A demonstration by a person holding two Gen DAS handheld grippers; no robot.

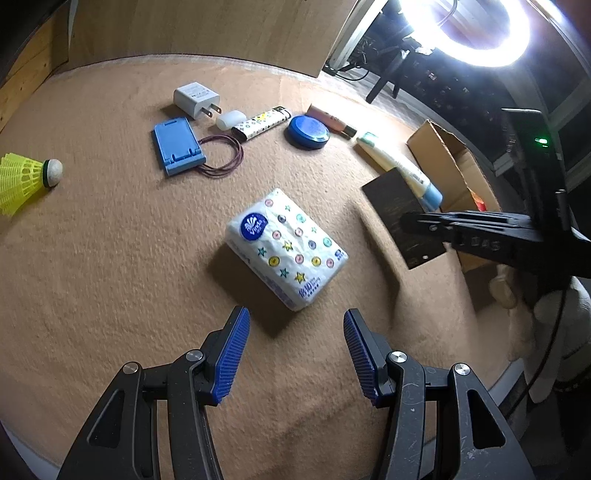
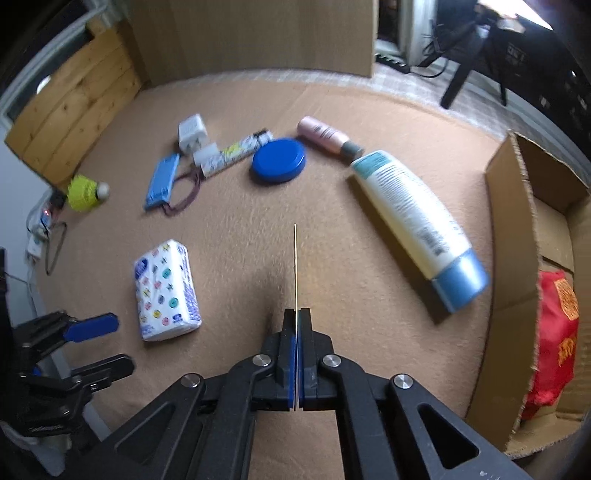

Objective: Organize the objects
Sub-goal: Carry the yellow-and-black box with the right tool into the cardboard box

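Right gripper (image 2: 297, 321) jaws pinch thin dark flat card (image 1: 402, 216), left gripper (image 1: 295, 354) jaws spread empty; next, carry it to open cardboard box (image 2: 517, 236) at counter's right edge.

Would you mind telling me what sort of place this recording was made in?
Probably a home or studio recording setup: a ring light shines over a table covered in tan cloth, with toiletries like the lotion bottle laid out.

Fuzzy, matt tan felt-like cloth (image 2: 332, 229) covers the table. Tissue pack (image 1: 286, 248) in glossy, crinkled printed plastic film. Round blue lid (image 2: 279, 160): smooth plastic, slight sheen. Long cream bottle with blue cap (image 2: 417, 218): smooth satin plastic. Open brown box (image 2: 509, 236) of matt corrugated cardboard. Knotty pale wood panel (image 2: 74, 103), unvarnished look. Yellow shuttlecock (image 1: 20, 177): plastic mesh skirt.
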